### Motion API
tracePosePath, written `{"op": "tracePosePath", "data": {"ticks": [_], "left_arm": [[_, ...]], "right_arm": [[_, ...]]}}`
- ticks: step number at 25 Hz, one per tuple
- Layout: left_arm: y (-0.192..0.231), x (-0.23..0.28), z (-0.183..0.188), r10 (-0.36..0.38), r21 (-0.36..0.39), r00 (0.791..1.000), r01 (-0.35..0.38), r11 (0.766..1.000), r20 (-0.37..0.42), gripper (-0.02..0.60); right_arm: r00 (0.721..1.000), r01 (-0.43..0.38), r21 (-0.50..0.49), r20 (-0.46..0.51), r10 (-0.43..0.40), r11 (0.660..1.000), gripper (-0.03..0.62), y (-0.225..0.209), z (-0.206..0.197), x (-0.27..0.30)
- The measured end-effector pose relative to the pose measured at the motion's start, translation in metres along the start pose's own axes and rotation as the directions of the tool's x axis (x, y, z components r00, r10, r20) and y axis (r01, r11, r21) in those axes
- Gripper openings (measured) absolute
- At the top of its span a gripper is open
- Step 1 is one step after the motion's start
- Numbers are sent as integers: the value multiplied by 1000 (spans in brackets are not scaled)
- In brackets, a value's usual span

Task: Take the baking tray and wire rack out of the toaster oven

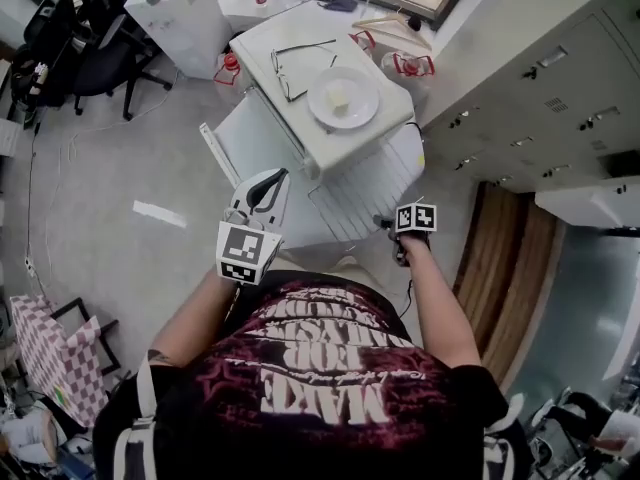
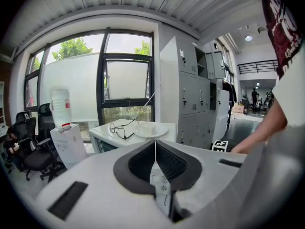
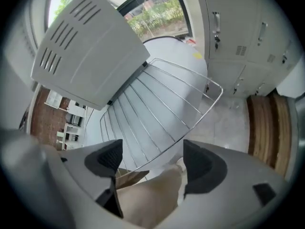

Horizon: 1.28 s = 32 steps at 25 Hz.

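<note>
Wire rack [image 3: 164, 104] flat beside toaster oven [image 3: 90, 46] | left tongs [image 2: 155, 147] closed, empty | right tongs [image 3: 150, 159] open at rack rim

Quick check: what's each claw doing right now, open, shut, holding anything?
Left claw: shut, empty.
Right claw: open; the front edge of the silver wire rack runs between its jaws, not gripped.

Plate [image 1: 343, 98] and glasses [image 1: 288, 86] atop toaster oven [image 1: 262, 40] (wire rack [image 1: 365, 193] beside, on table [image 1: 410, 151])
</note>
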<state>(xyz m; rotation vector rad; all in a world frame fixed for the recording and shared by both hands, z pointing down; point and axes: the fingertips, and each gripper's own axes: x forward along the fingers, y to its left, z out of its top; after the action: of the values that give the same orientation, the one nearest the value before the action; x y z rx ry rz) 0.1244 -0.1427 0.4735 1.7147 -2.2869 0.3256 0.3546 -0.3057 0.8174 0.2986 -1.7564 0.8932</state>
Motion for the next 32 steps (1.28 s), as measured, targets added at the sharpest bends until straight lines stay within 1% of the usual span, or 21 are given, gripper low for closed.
{"op": "tracePosePath", "data": {"ticks": [2, 3, 4, 6, 7, 10, 12, 14, 17, 20, 22, 26, 28, 30, 32], "left_arm": [[-6, 7, 9, -26, 19, 1000, 26, 999, 15, 11], [-9, 9, 12, -32, 25, 999, 32, 999, 20, 11], [-11, 11, 15, -34, 27, 999, 33, 999, 25, 11], [-16, 11, 20, -24, 28, 999, 23, 999, 36, 11], [-18, 10, 22, -14, 26, 999, 13, 1000, 42, 11], [-22, -2, 28, 36, 5, 997, -36, 999, 71, 11], [-21, -15, 30, 86, -20, 992, -85, 996, 93, 11], [-18, -31, 26, 151, -55, 983, -146, 988, 100, 11], [-16, -58, 12, 234, -99, 969, -226, 969, 79, 11], [-13, -87, -3, 296, -108, 954, -290, 951, 41, 9], [-5, -107, -10, 336, -95, 942, -332, 938, 21, 9], [25, -141, -20, 399, -60, 917, -397, 916, 13, 9], [44, -157, -25, 410, -66, 911, -408, 911, 27, 9], [66, -171, -29, 415, -73, 909, -411, 909, 43, 11], [91, -185, -36, 407, -77, 912, -402, 912, 54, 11]], "right_arm": [[998, 31, -83, 49, -27, 996, 394, 9, -1, -15], [996, 46, -133, 76, -36, 990, 363, 16, -2, -23], [993, 61, -184, 106, -42, 981, 311, 23, -3, -32], [984, 83, -286, 173, -34, 955, 144, 40, -6, -49], [979, 89, -335, 205, -20, 938, 87, 49, -8, -55], [963, 109, -463, 270, 23, 879, 10, 72, -14, -70], [952, 142, -524, 304, 29, 840, 5, 81, -16, -81], [942, 161, -568, 331, 45, 807, 3, 89, -14, -91], [929, 158, -615, 357, 95, 772, 3, 105, -12, -102], [914, 146, -664, 374, 157, 733, 3, 127, -5, -109], [901, 129, -678, 385, 200, 724, 3, 145, 1, -113], [864, 105, -677, 425, 271, 728, 3, 191, 17, -122], [849, 106, -685, 440, 294, 721, 3, 221, 19, -125], [841, 119, -696, 450, 301, 708, 3, 251, 17, -124], [834, 136, -694, 466, 296, 707, 3, 281, 17, -120]]}}
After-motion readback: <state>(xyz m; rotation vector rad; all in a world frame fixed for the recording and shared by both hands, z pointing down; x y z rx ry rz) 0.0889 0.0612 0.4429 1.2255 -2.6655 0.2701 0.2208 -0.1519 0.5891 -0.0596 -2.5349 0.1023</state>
